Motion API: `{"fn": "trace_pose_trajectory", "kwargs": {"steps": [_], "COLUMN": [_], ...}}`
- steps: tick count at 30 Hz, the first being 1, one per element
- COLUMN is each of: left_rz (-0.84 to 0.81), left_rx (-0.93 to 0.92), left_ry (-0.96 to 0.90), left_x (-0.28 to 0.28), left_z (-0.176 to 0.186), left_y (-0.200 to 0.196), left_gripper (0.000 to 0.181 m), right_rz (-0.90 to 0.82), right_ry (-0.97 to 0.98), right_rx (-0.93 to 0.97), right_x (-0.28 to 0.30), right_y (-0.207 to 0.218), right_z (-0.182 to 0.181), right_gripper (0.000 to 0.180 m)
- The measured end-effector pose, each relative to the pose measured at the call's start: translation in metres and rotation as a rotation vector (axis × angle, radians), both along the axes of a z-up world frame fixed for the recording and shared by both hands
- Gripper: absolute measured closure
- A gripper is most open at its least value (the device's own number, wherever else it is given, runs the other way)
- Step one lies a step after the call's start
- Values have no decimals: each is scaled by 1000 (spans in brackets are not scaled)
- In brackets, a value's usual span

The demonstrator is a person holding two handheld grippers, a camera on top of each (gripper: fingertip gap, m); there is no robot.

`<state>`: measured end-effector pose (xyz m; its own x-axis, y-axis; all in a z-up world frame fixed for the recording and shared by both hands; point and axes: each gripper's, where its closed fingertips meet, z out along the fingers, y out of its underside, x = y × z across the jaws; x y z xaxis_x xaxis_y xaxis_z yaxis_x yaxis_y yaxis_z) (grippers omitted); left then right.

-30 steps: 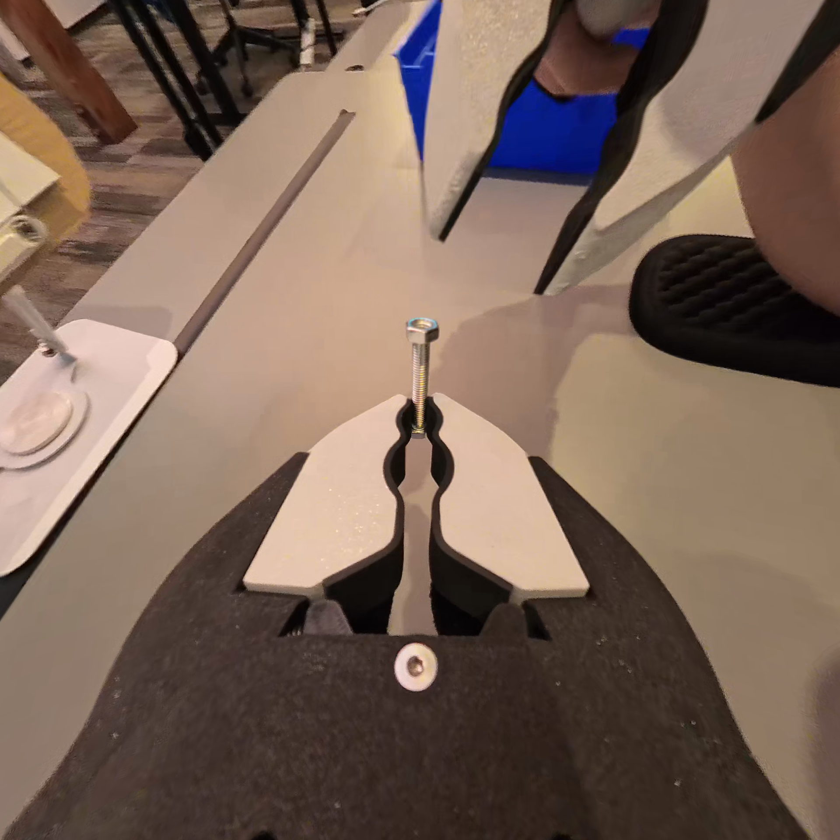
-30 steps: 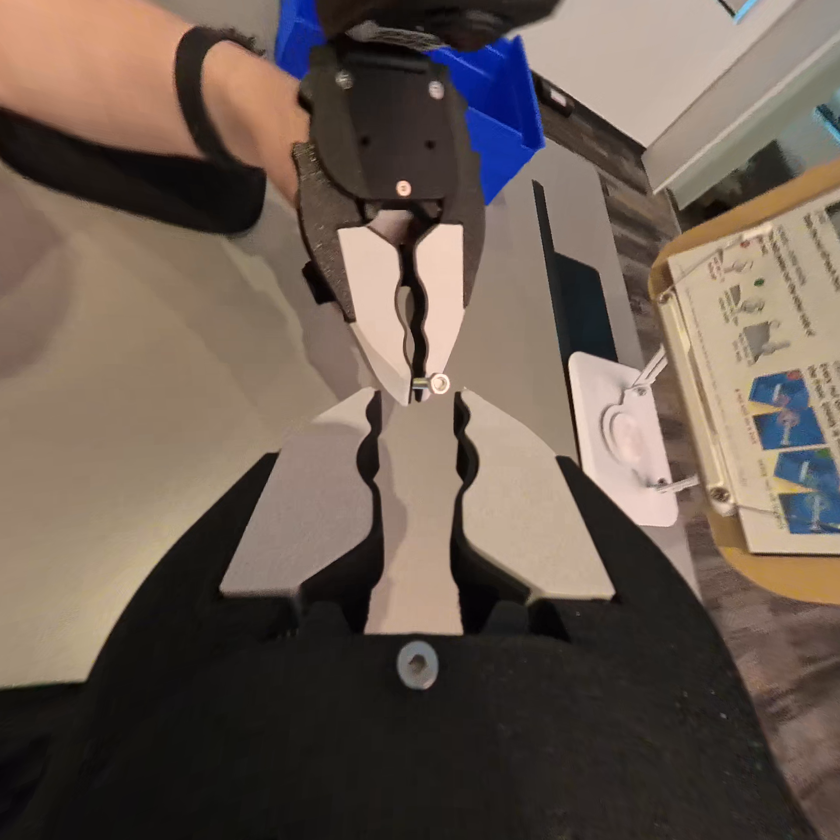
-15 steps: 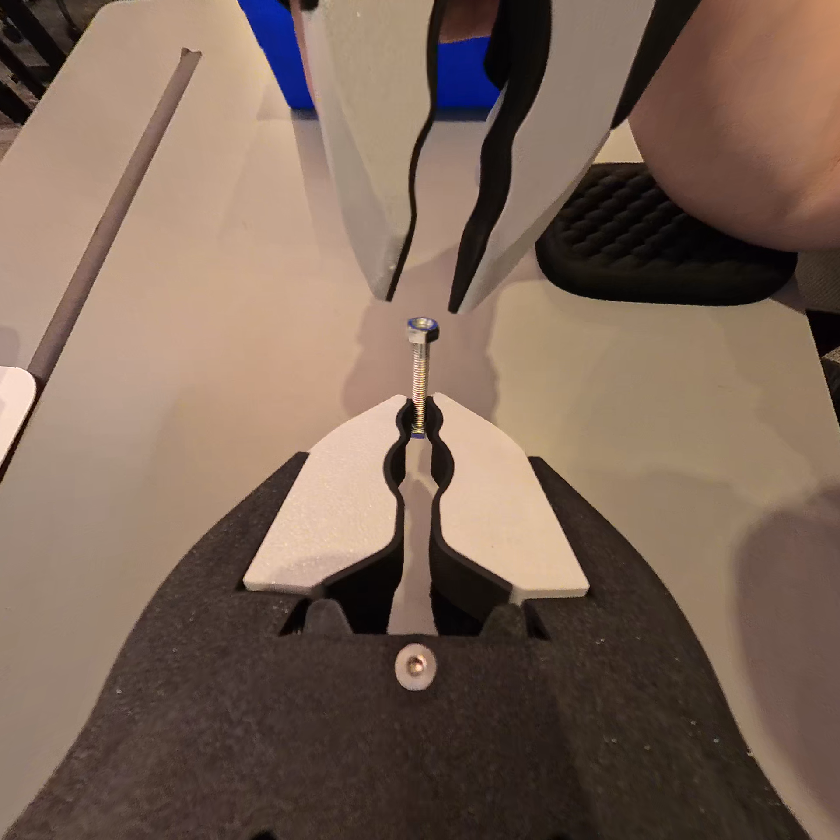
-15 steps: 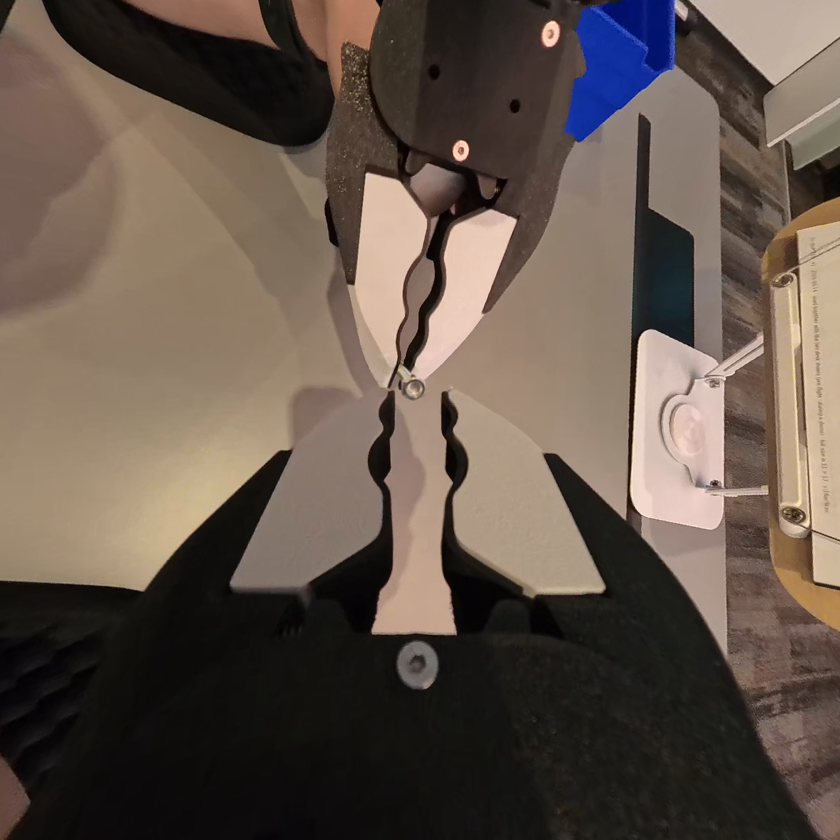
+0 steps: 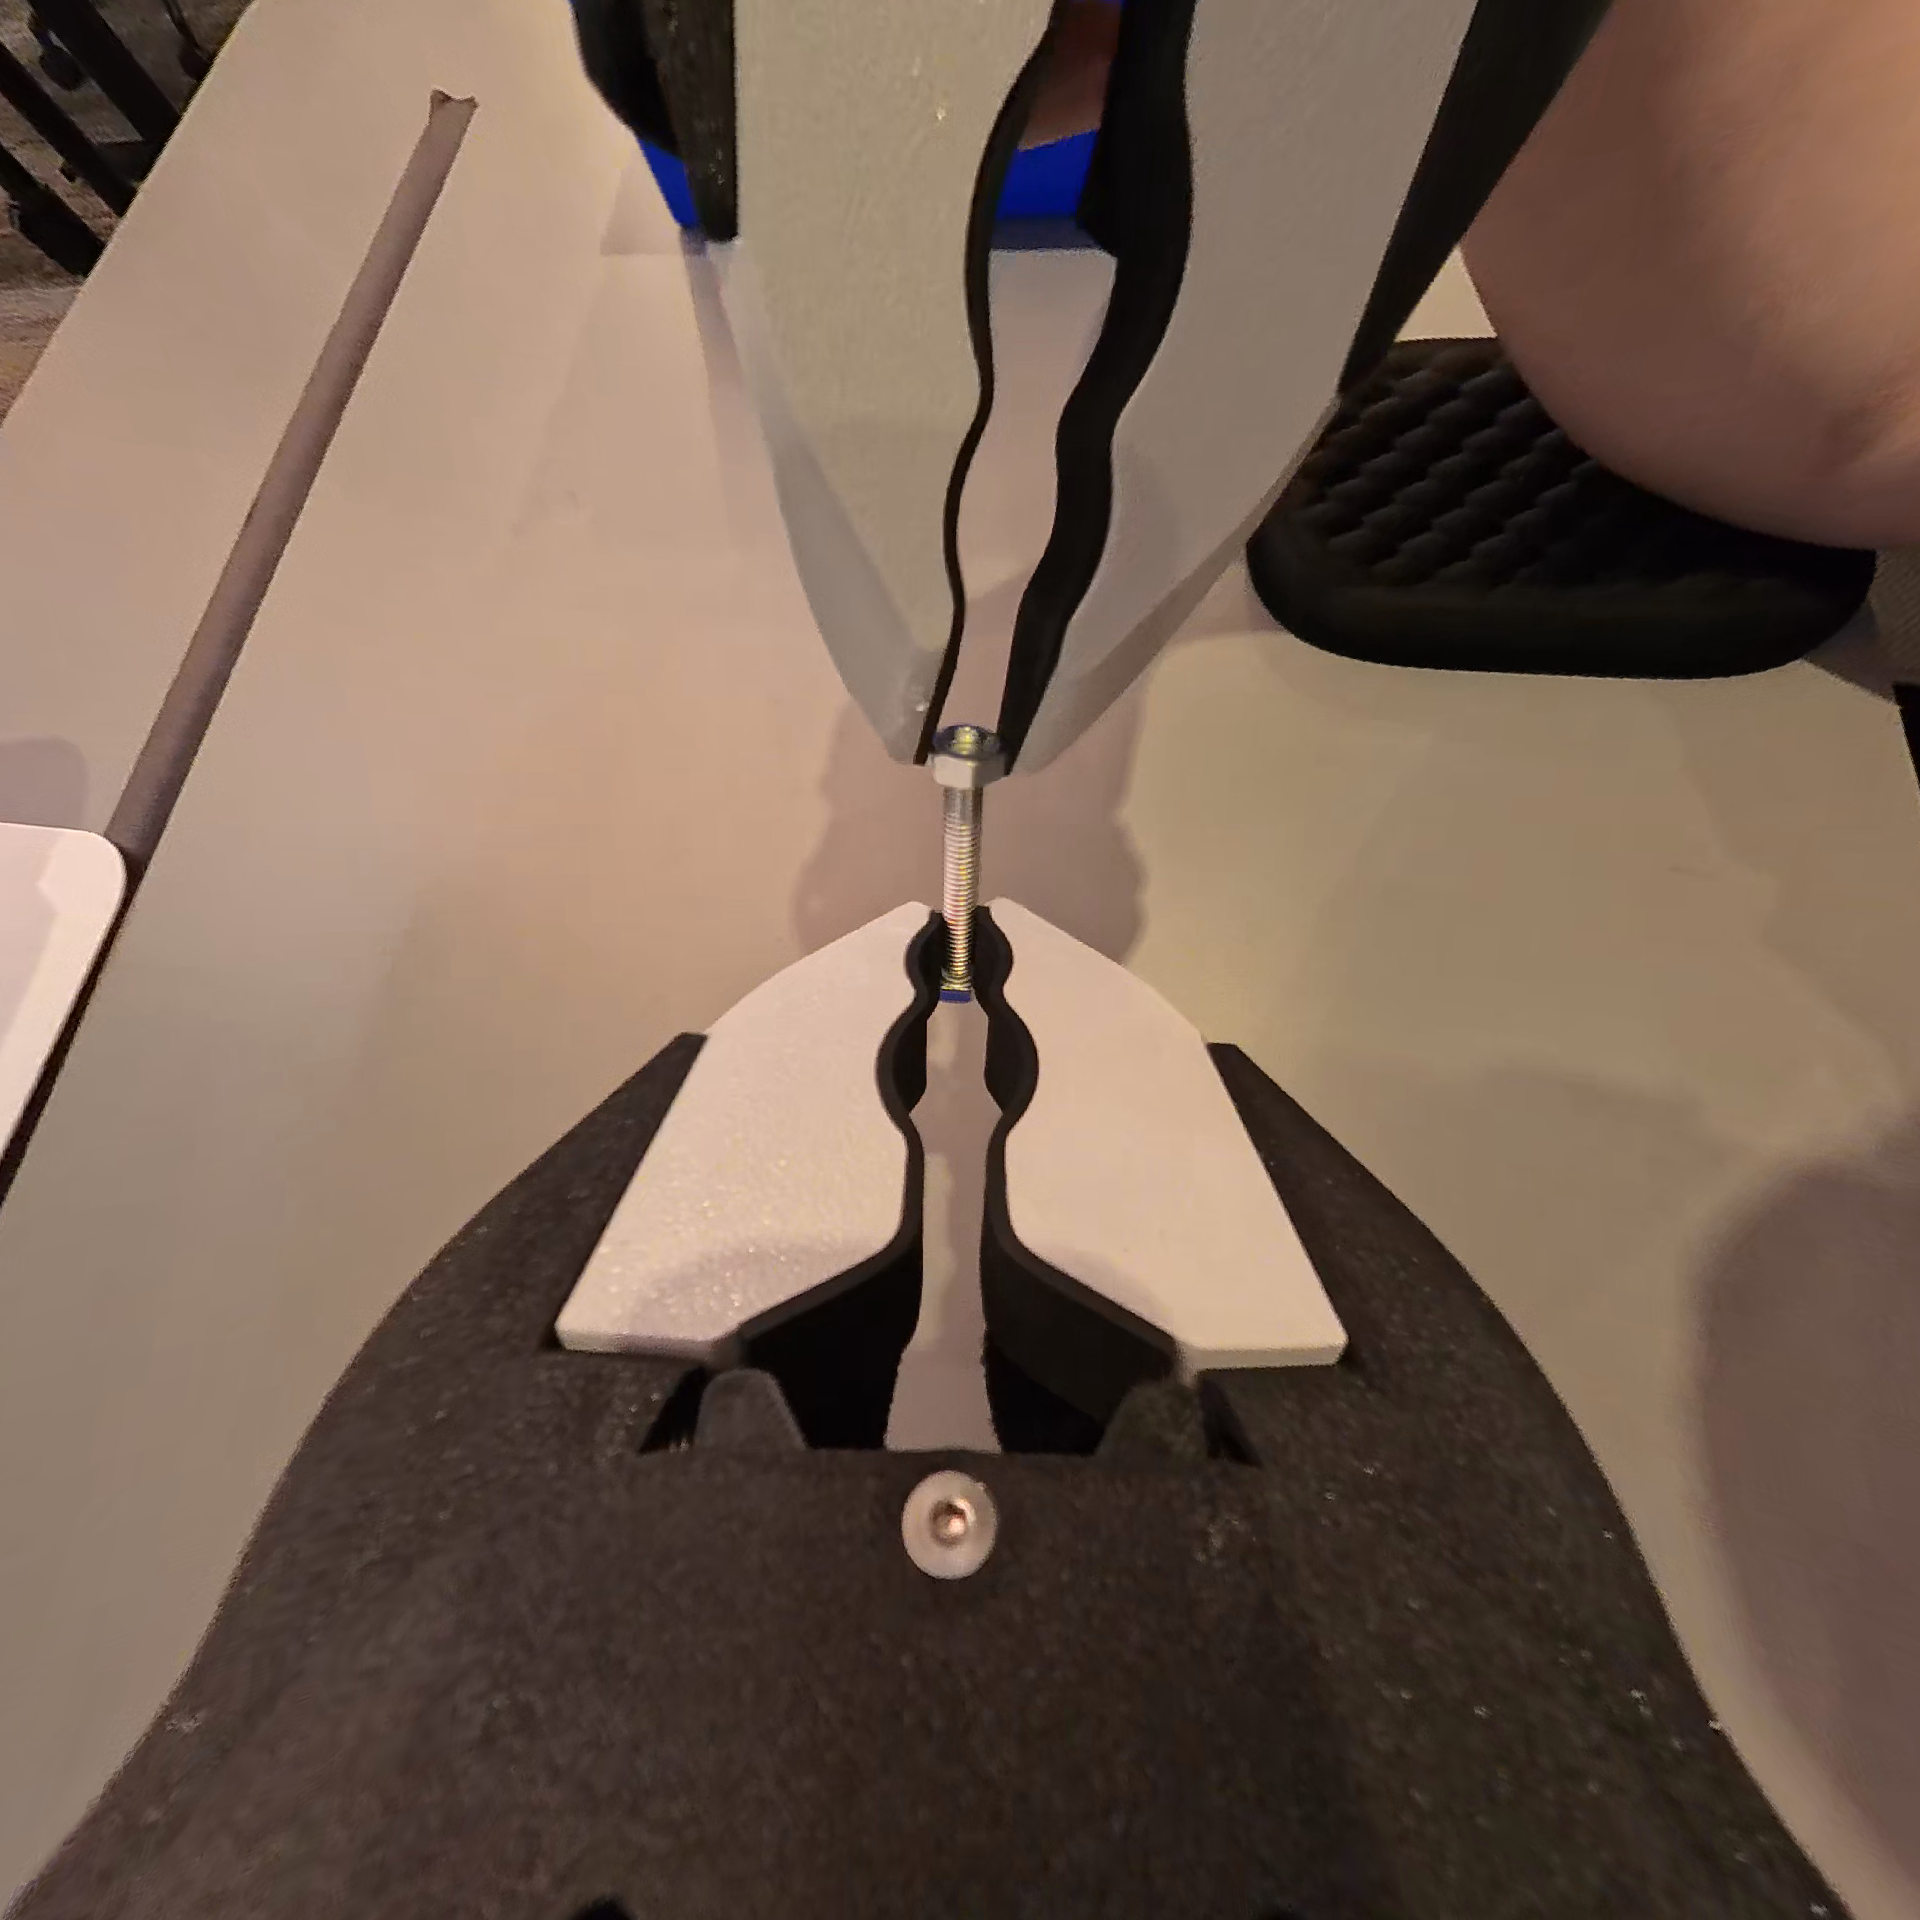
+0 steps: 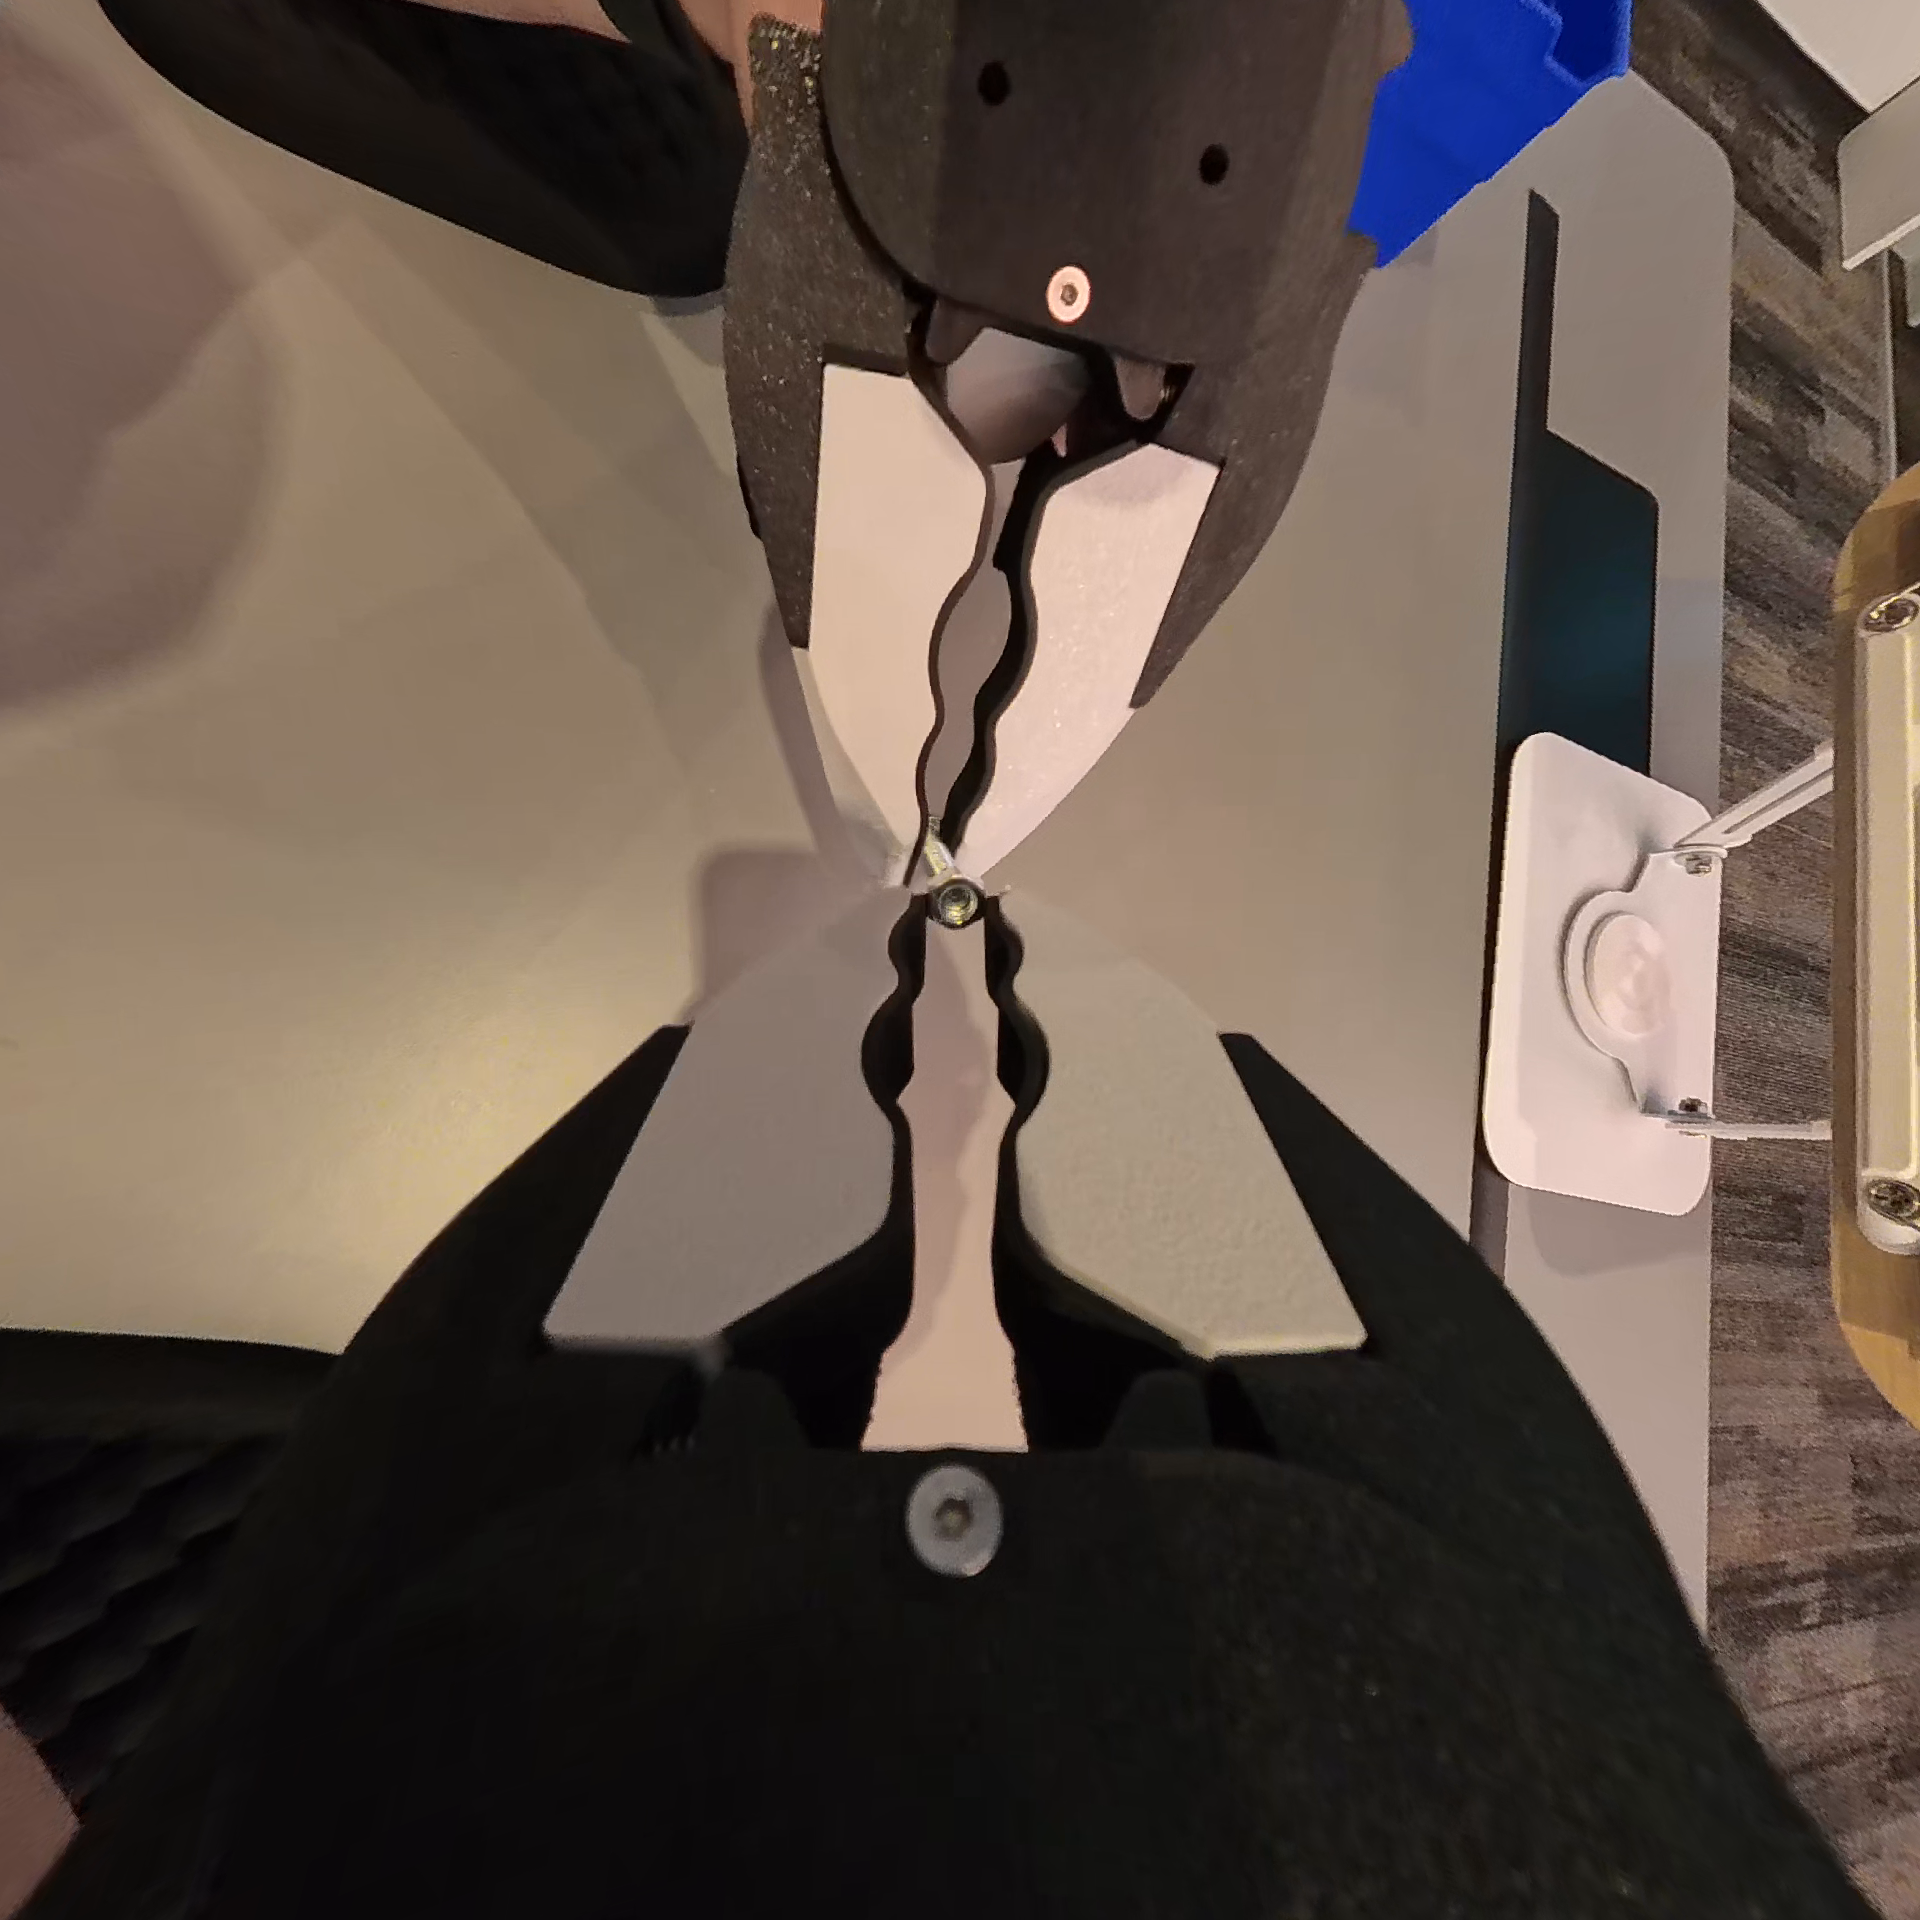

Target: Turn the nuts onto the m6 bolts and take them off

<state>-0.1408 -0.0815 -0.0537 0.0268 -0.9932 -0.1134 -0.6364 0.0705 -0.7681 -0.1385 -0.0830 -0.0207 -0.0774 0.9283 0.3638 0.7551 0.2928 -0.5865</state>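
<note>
Left gripper [image 5: 956, 920] fingers clenched on bolt [image 5: 956, 883]; right gripper [image 6: 951, 904] fingers around nut [image 5: 966, 767], grip unclear.

Open tabletop [image 5: 436, 727] btwn tools, pad [image 5: 1538, 540] right.

I count two grippers [image 5: 955, 914] [image 6: 951, 914], one bolt [image 5: 955, 883], one nut [image 5: 967, 766], one blue bin [image 6: 1455, 114].

Right gripper [image 6: 954, 920] fingertips closed around the nut [image 6: 956, 902], left gripper [image 6: 940, 868] opposite clamping the bolt [image 6: 935, 860]
</note>
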Motion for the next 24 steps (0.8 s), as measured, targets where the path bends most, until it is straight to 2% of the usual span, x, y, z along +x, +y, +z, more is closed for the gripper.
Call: {"fn": "trace_pose_trajectory", "kwargs": {"steps": [6,17,22,24], "left_rz": [67,240,244,240], "left_rx": [31,59,54,55], "left_ry": [6,-8,-9,-9], "left_x": [-1,-10,-11,-11], "left_z": [2,11,11,11], "left_y": [9,32,33,33], "left_gripper": [176,176,176,176], "right_rz": [-60,-287,-288,-277], "right_ry": [35,122,133,139], "right_rx": [-61,-199,-210,-202], "right_x": [-1,-10,-11,-12], "right_y": [8,31,32,31], "right_z": [2,11,11,12], "right_gripper": [170,169,168,162]}}
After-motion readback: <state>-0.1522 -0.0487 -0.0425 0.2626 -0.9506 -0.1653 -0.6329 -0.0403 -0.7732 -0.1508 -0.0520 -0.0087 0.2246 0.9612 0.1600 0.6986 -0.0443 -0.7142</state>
